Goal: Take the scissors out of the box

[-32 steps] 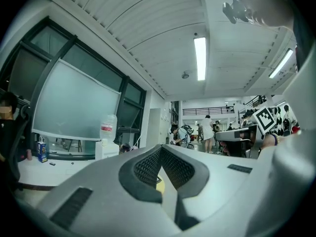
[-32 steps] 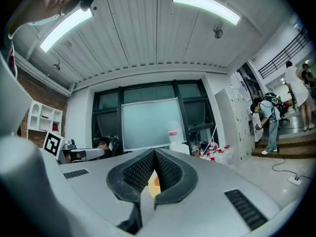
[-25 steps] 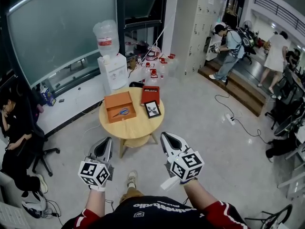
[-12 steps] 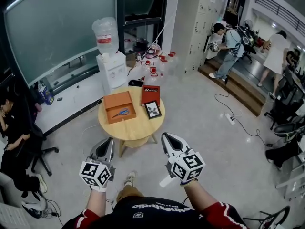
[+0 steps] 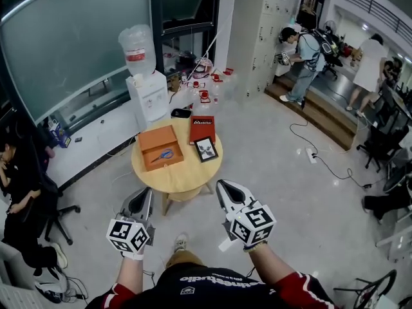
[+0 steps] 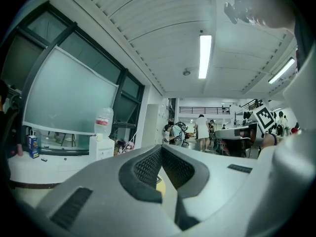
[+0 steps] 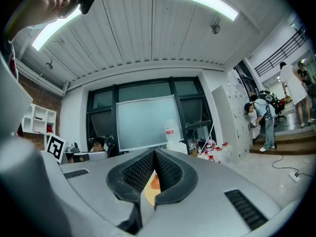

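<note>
Pale grey floor spreads around a small round wooden table [image 5: 183,179] that stands ahead of the person, with a water dispenser [image 5: 147,92] by the glass wall behind it. On the table's far left part sits an open orange box [image 5: 156,140], and the scissors [image 5: 166,154], with blue handles, lie inside it on its floor. At the far edge, just right of the box, lies a red box [image 5: 203,128]; a black picture frame [image 5: 206,149] lies touching its near side, towards the table's right edge. A cable [image 5: 325,163] trails across the floor on the right.

Both claws hover short of the table's near edge, well apart from the box, pointing level towards it. The left gripper [image 5: 143,191] has its jaws pressed together with nothing between them, as its own view shows [image 6: 161,147]. The right gripper [image 5: 225,185] is likewise closed and empty, its ribbed pads [image 7: 167,171] meeting at the tip [image 7: 154,151].

A seated person in black [image 5: 16,179] is at the left; other people [image 5: 301,56] stand by the steps at the far right.
</note>
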`<state>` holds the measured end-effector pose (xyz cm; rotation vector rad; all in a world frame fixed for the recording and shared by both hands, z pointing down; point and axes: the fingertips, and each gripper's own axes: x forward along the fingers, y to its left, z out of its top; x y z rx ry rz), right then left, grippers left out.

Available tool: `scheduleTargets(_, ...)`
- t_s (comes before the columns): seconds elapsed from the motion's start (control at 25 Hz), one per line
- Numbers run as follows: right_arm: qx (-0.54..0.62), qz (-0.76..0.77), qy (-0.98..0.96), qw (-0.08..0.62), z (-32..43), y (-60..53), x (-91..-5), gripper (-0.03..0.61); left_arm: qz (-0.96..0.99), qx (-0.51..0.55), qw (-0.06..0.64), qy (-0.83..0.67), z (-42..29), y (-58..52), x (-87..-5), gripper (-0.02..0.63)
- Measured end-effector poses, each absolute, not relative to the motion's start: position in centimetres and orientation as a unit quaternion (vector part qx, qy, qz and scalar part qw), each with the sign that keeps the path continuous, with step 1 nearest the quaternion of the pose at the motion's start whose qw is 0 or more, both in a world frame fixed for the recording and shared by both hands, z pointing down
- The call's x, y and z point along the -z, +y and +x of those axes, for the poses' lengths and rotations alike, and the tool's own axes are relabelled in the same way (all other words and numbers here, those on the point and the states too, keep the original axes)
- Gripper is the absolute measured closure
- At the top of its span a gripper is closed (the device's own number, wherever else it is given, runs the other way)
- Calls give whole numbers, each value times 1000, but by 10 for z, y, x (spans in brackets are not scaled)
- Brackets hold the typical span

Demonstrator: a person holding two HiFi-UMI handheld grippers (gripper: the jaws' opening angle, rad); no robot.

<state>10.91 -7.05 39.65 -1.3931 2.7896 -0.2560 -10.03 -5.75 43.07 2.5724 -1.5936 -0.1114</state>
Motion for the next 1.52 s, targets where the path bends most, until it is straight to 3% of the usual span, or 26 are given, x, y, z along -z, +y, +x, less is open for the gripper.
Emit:
scheduleTargets(0.6, 73, -494, 866, 10, 118, -140, -371, 552, 875, 29, 52, -480, -92, -151, -419, 598)
scheduleTargets(1.52, 51, -503, 863, 5, 5, -288, -362, 552, 887, 20, 50, -459, -195, -299, -429, 598)
